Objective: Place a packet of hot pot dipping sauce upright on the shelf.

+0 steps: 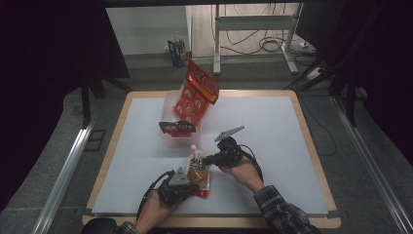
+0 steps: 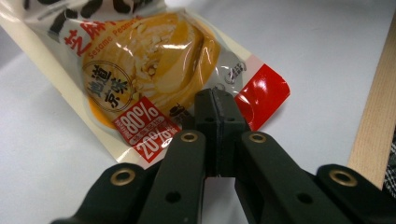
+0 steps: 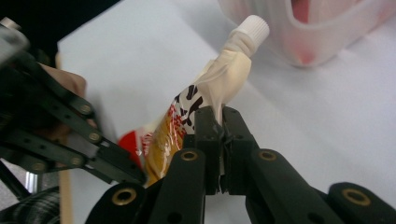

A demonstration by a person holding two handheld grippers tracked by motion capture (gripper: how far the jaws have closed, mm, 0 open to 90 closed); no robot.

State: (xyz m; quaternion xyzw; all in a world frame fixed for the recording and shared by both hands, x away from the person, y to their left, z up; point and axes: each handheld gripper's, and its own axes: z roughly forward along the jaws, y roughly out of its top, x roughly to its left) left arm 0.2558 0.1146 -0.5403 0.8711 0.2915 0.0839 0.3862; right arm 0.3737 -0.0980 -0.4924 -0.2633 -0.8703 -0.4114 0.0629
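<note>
Pouch (image 1: 198,171) of sesame paste is clamped by left gripper (image 2: 216,105) at its bottom edge — by right gripper (image 3: 221,122) below its cap (image 3: 251,25).

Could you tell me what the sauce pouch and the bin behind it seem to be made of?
Sauce pouch: apparently flexible glossy plastic film, given its wrinkles and glare, with a hard-looking white screw cap. Bin: likely translucent, frosted rigid plastic, since red packets show through.

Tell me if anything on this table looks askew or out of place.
The red packet stands tilted out of the clear plastic bin, leaning over its rim. The sauce pouch, pinched by the left gripper and right gripper, looks intact, with no spill visible.
</note>
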